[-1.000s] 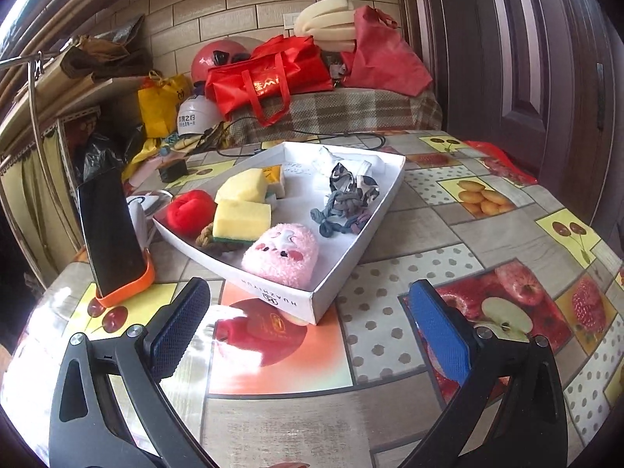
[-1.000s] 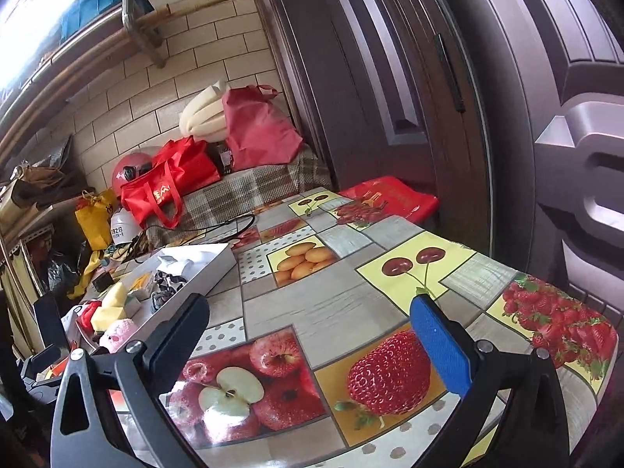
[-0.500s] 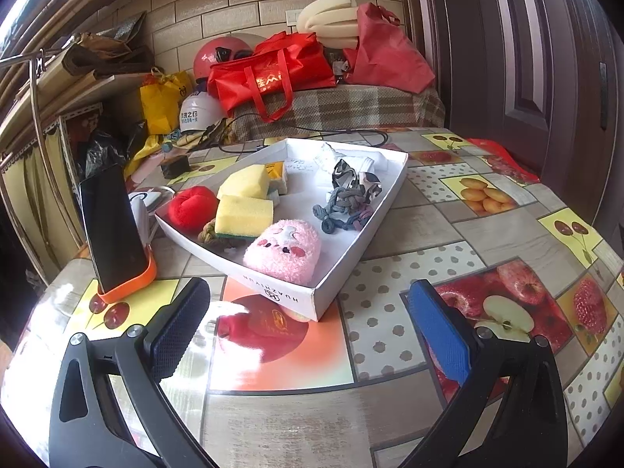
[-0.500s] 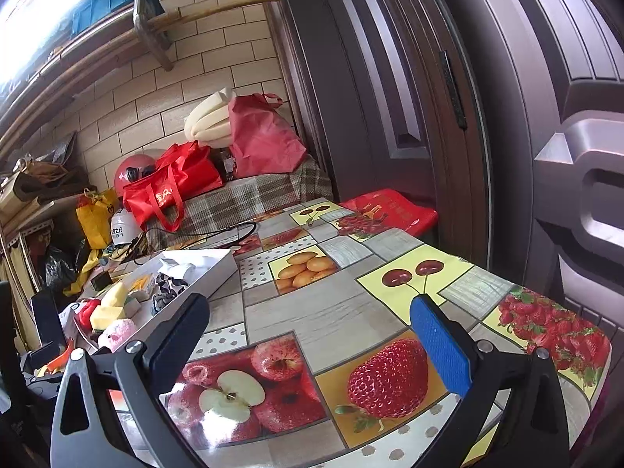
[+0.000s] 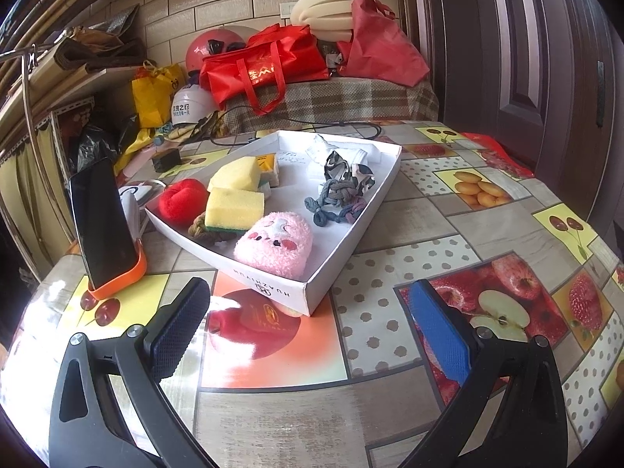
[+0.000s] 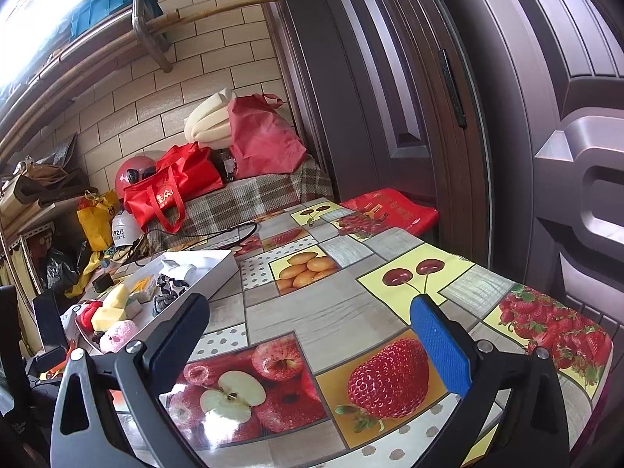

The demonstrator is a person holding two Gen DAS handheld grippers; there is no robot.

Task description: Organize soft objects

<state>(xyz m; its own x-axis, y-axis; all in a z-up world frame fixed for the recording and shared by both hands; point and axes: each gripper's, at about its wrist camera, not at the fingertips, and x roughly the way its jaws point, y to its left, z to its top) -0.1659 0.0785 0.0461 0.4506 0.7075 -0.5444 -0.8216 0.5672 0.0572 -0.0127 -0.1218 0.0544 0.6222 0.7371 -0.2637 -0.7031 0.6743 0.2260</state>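
Observation:
A white box lid (image 5: 353,237) lies on the fruit-print table and holds a pink plush toy (image 5: 275,244), yellow sponges (image 5: 234,208), a red plush (image 5: 182,201), a brown rope knot (image 5: 202,230), a grey knotted rope (image 5: 335,202) and a patterned cloth (image 5: 343,169). My left gripper (image 5: 306,321) hangs open just in front of the lid's near corner, holding nothing. My right gripper (image 6: 308,335) is open and empty over the table's right part; the box lid (image 6: 218,273) sits to its far left.
A black phone in an orange stand (image 5: 103,230) stands left of the lid. A plaid-covered bench with red bags (image 5: 269,66) and helmets is behind the table. A dark door (image 6: 507,97) rises along the table's right edge. A red bag (image 6: 390,210) lies beyond the far corner.
Both grippers have drifted back and up a little, so the views tilt slightly. Both stay open; the objects in the lid have not moved.

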